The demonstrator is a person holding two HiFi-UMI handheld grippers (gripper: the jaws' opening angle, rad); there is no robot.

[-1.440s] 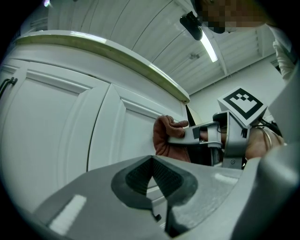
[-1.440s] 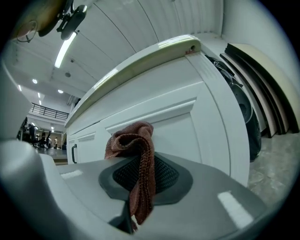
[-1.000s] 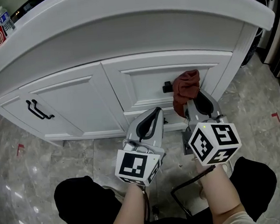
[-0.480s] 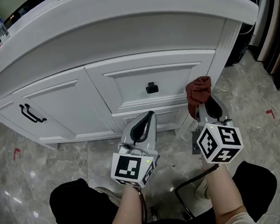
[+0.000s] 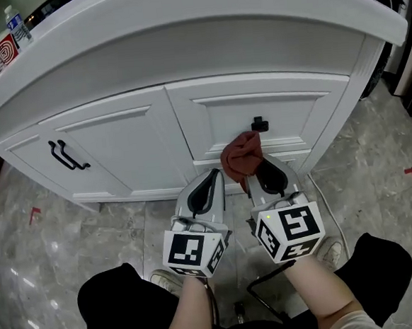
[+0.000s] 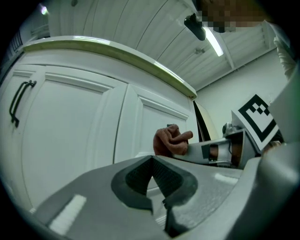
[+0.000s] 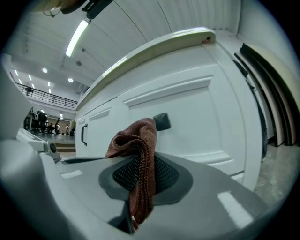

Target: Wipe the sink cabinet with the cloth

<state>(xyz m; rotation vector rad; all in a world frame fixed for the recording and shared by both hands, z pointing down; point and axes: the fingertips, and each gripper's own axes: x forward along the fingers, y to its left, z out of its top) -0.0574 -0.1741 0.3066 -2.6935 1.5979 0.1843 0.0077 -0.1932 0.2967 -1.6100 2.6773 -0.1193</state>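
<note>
One cloth (image 5: 242, 154) clamped in right gripper (image 5: 262, 173), long axis along jaws, bunched end toward cabinet (image 5: 119, 142) front, below one knob (image 5: 260, 125); left gripper (image 5: 210, 183) closed, empty; two door handles (image 5: 67, 155)

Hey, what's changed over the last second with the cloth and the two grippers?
The right gripper, shut on the cloth, swept right from just beside the knob to the right edge of the cabinet, then back left. The cloth now sits below and left of the knob. Nothing was taken hold of or let go. The left gripper stayed shut and empty alongside.
</note>
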